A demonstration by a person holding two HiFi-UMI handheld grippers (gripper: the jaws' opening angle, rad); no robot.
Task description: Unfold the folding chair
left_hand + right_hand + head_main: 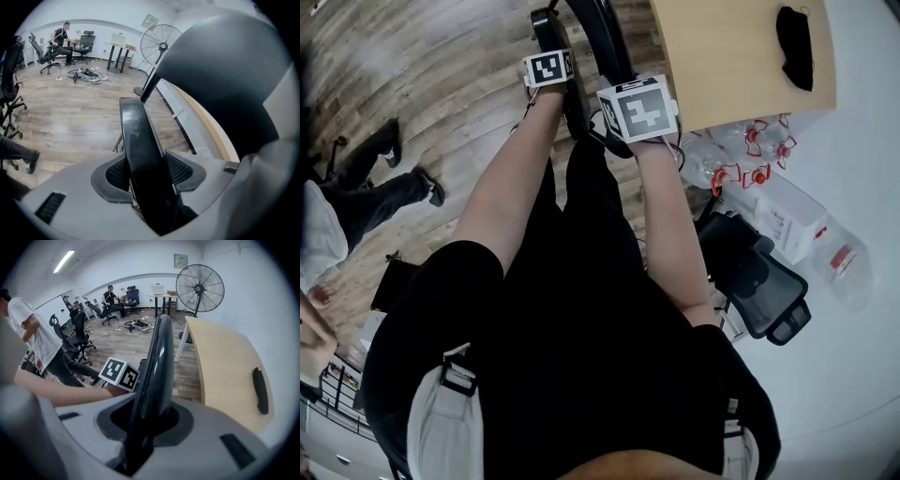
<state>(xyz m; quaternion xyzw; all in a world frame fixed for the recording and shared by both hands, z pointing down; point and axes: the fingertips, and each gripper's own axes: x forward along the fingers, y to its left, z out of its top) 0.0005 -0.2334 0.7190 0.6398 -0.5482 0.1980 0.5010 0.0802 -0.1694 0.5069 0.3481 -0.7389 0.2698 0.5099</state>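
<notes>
The black folding chair (598, 42) stands folded in front of me, between the wooden floor and a desk. Both grippers hold its upper edge side by side. In the left gripper view a black chair bar (143, 154) runs up between the ribbed pads (180, 169), and the left gripper (147, 176) is shut on it. In the right gripper view the right gripper (145, 423) is shut on another black chair edge (157, 362). The left gripper's marker cube (119, 372) and forearm show beside it. From the head view only the marker cubes (548, 68) (637, 108) show, and the jaws are hidden.
A light wooden desk (741, 66) with a black object (795, 45) on it stands right of the chair. Water bottles (741, 159) and an office chair (764, 286) sit below it. A person's legs (370, 192) are at left. A floor fan (200, 287) stands behind.
</notes>
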